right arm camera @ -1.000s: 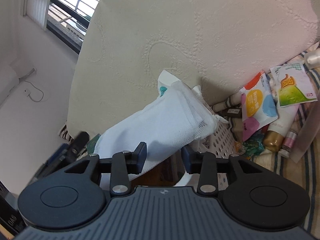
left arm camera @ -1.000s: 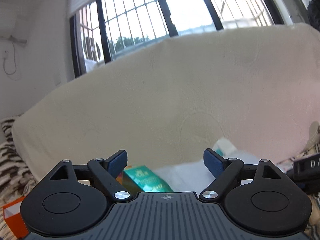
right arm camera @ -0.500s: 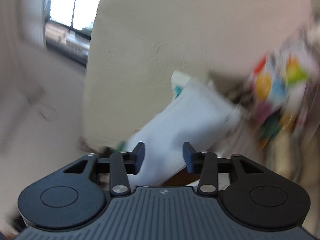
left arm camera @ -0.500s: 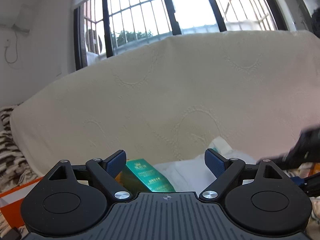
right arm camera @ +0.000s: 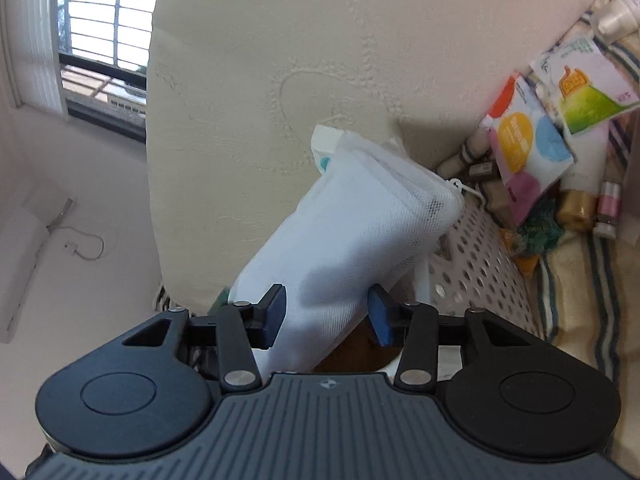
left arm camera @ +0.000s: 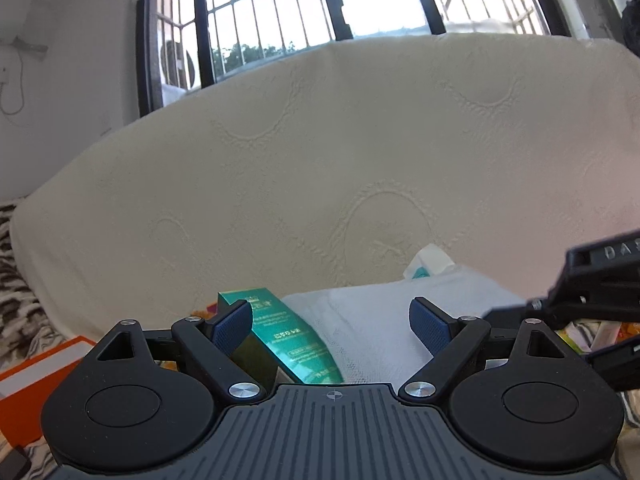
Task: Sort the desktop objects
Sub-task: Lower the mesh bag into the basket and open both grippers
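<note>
A white mesh bag leans out of a white perforated basket against a cream mattress. My right gripper has its jaws on either side of the bag's lower part and closed onto it. The bag also shows in the left wrist view, beside a green box. My left gripper is open and empty, just in front of the green box and the bag. The right gripper's body enters the left wrist view from the right.
The cream mattress stands upright behind everything. An orange box lies at the lower left. Right of the basket lie colourful sachets, small bottles and a white bottle on a striped cloth.
My right gripper swung quickly and moved in; its jaws now sit on the mesh bag. My left gripper shifted a little, and the right gripper's body came further into its view.
</note>
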